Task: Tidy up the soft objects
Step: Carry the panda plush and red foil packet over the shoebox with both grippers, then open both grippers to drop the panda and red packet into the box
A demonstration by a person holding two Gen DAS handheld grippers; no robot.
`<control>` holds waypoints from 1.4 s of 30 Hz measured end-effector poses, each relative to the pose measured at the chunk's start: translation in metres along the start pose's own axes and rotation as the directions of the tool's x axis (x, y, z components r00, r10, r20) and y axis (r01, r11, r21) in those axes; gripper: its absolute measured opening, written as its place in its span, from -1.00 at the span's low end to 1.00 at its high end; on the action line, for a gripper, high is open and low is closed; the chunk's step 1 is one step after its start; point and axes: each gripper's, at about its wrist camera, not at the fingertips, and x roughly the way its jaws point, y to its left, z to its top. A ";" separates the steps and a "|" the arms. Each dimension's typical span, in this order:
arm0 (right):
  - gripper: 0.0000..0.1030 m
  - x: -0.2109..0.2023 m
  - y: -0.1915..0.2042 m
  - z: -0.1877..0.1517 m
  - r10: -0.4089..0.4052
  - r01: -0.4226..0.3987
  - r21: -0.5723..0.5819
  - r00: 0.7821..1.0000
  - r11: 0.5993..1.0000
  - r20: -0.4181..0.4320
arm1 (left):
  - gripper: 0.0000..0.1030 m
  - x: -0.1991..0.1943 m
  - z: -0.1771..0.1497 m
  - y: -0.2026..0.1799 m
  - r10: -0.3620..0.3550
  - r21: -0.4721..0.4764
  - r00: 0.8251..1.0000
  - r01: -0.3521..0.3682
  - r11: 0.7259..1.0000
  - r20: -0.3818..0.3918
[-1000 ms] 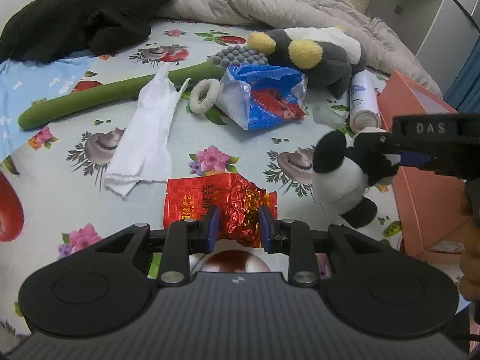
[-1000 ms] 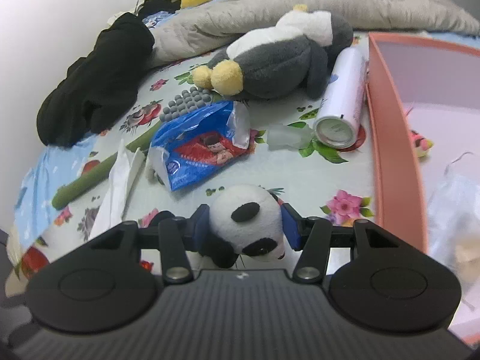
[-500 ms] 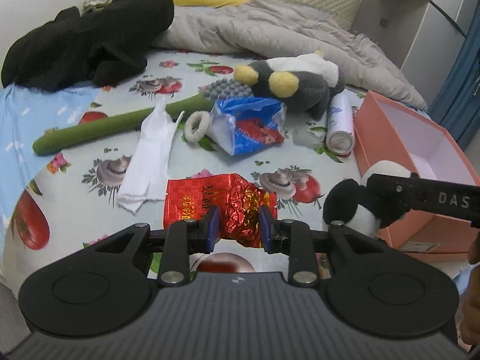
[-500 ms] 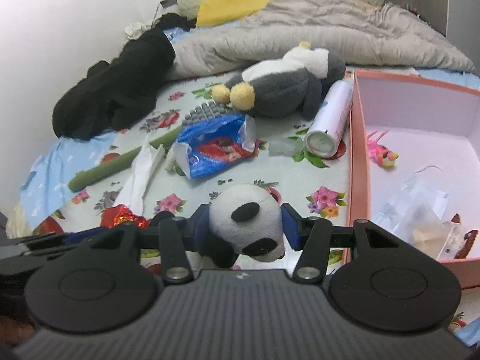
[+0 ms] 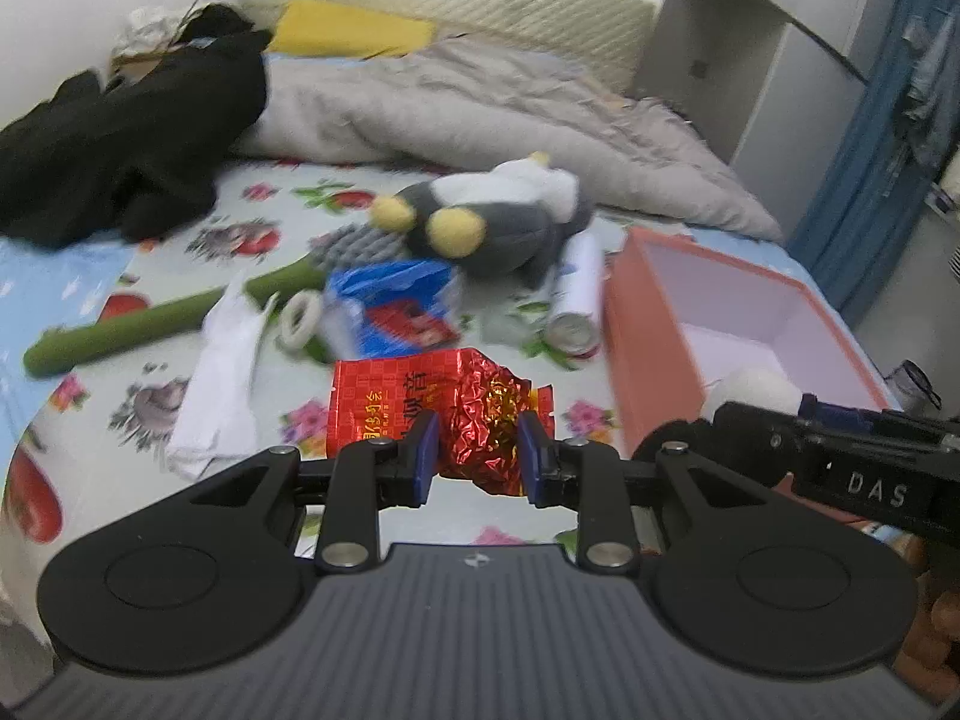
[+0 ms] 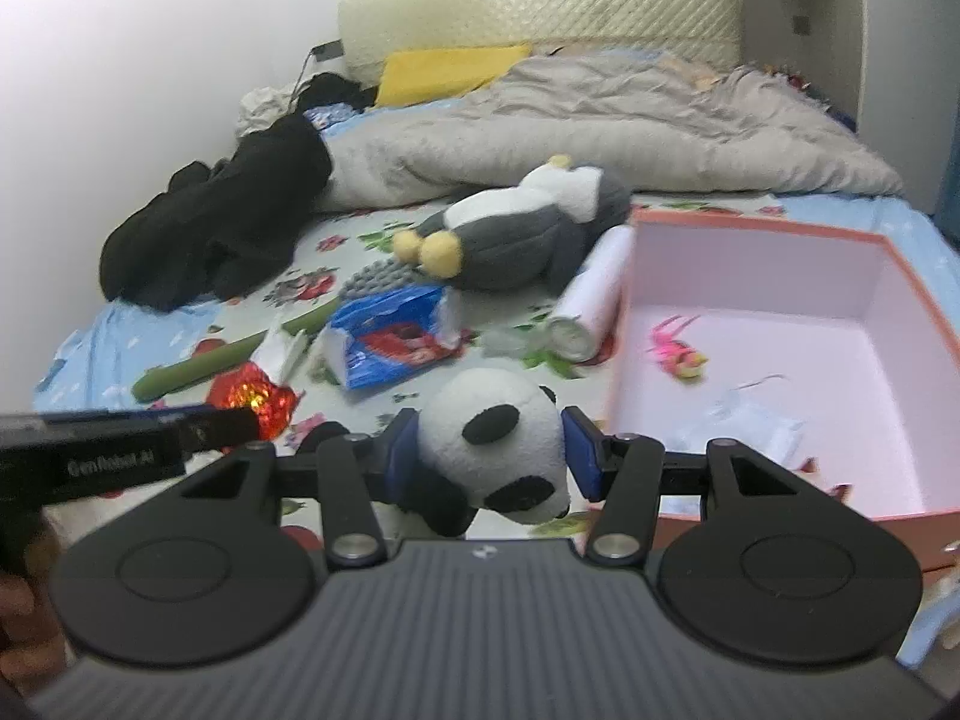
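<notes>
My left gripper (image 5: pixel 474 450) is shut on a crinkled red foil bag (image 5: pixel 444 414) and holds it above the bed. My right gripper (image 6: pixel 489 456) is shut on a small panda plush (image 6: pixel 492 456), held in the air just left of the open pink box (image 6: pixel 774 324). In the left wrist view the panda (image 5: pixel 750 387) shows at the right by the box (image 5: pixel 648 354). In the right wrist view the red bag (image 6: pixel 255 399) shows at the left. A grey and white penguin plush (image 6: pixel 528 240) lies on the bed behind.
On the floral sheet lie a blue snack bag (image 6: pixel 396 342), a white spray can (image 6: pixel 594 294), a green stick toy (image 5: pixel 168 324), a white cloth (image 5: pixel 222 378) and a white hair tie (image 5: pixel 300 324). Black clothes (image 6: pixel 222 234) and a grey quilt (image 6: pixel 600 126) lie behind. The box holds a pink toy (image 6: pixel 675 351).
Both grippers have risen and pulled back from the bed with their loads. The panda has moved right, next to the box's near left corner.
</notes>
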 end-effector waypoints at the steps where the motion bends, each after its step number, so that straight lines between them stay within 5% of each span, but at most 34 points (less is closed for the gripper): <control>1: 0.06 -0.005 -0.005 0.000 -0.006 0.006 0.004 1.000 1.000 0.005 | -0.37 -0.001 0.003 -0.006 -0.015 0.006 1.000 0.015 1.000 0.004; 20: 0.06 -0.064 -0.103 0.008 -0.200 0.188 0.134 0.976 0.973 0.087 | -0.37 0.021 0.050 -0.140 -0.232 0.179 0.973 0.232 0.956 -0.021; 27: 0.06 -0.042 -0.150 0.025 -0.233 0.225 0.210 0.973 0.951 0.010 | -0.39 0.066 0.078 -0.179 -0.271 0.202 0.956 0.289 0.936 -0.110; 30: 0.06 -0.031 -0.163 0.030 -0.237 0.236 0.214 0.971 0.948 -0.022 | -0.65 0.089 0.085 -0.194 -0.269 0.207 0.950 0.299 0.932 -0.161; 42: 0.09 0.034 -0.207 0.025 -0.205 0.240 0.223 0.964 0.945 -0.170 | -0.68 0.177 0.087 -0.232 -0.219 0.218 0.924 0.295 0.930 -0.314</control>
